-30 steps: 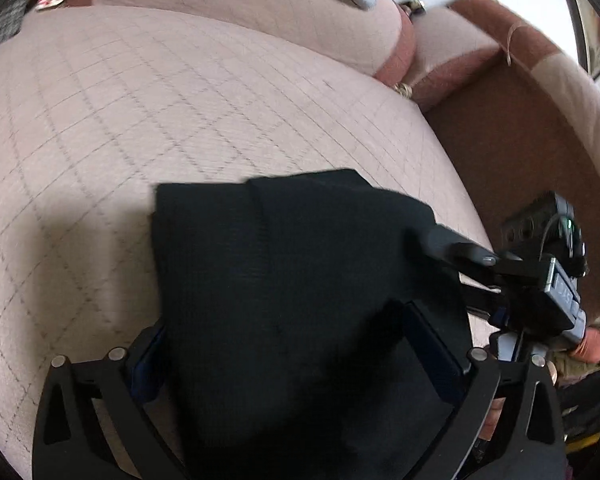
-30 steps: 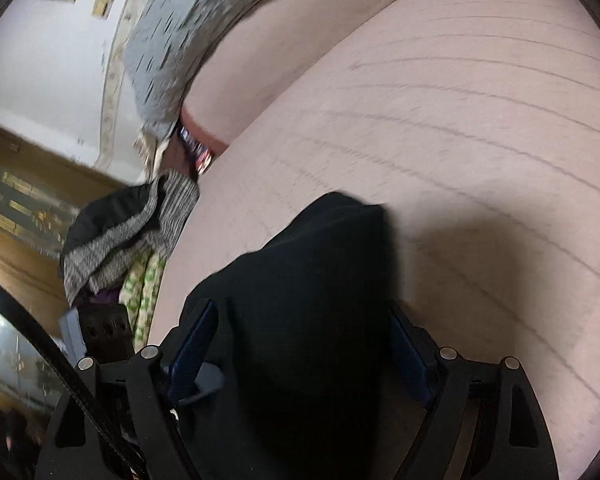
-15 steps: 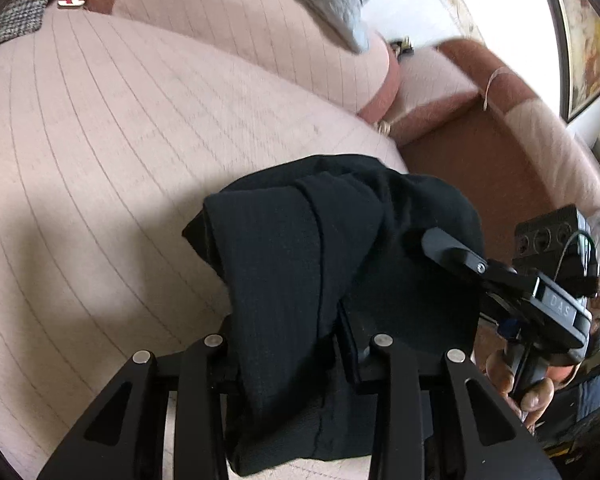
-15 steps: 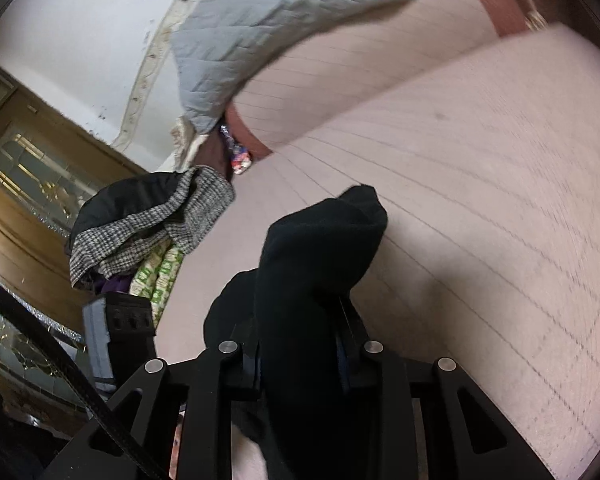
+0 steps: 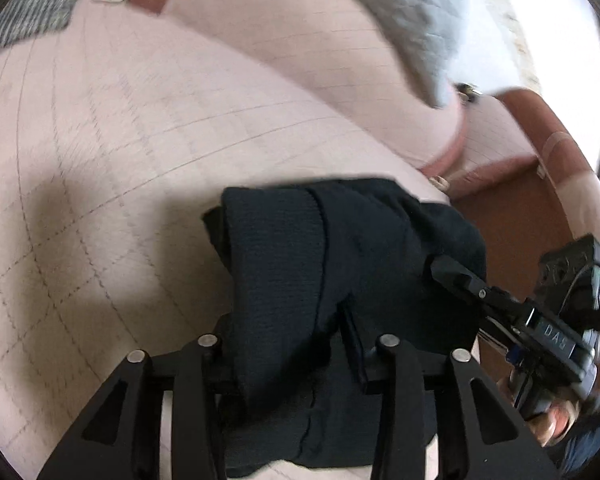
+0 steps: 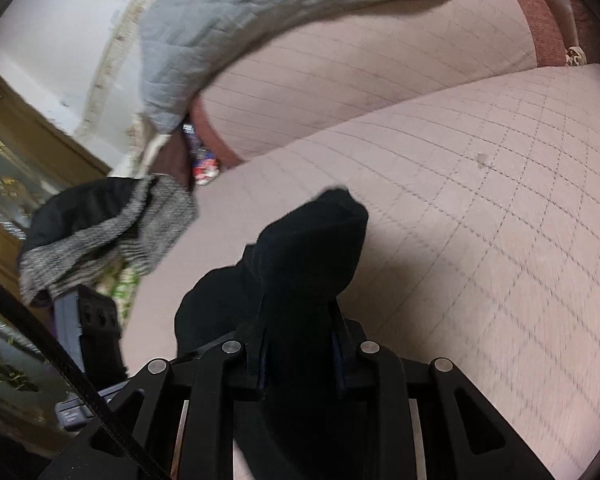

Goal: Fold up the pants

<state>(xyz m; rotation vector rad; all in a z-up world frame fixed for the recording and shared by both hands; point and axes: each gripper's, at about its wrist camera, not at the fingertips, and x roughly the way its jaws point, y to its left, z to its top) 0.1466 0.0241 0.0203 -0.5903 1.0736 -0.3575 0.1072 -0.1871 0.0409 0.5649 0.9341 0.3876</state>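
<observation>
A second ago both tools stood wide around the black pants (image 5: 340,264); now each bites a bunch of cloth and lifts the folded bundle off the sofa cushion (image 5: 100,160). The left gripper (image 5: 296,356), jaws easing apart slightly, holds thick folds; the right gripper (image 6: 298,344) is tightening on a narrower bunch that pokes out beyond its tips.

Pants (image 5: 340,280) lower edge cut off; grey quilt (image 5: 416,16) motion-blurred.

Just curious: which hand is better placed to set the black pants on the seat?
Probably the right gripper: its jaws are closing on a narrow bunch of the pants over the seat. The left gripper has jaws opening around the thicker fold.
</observation>
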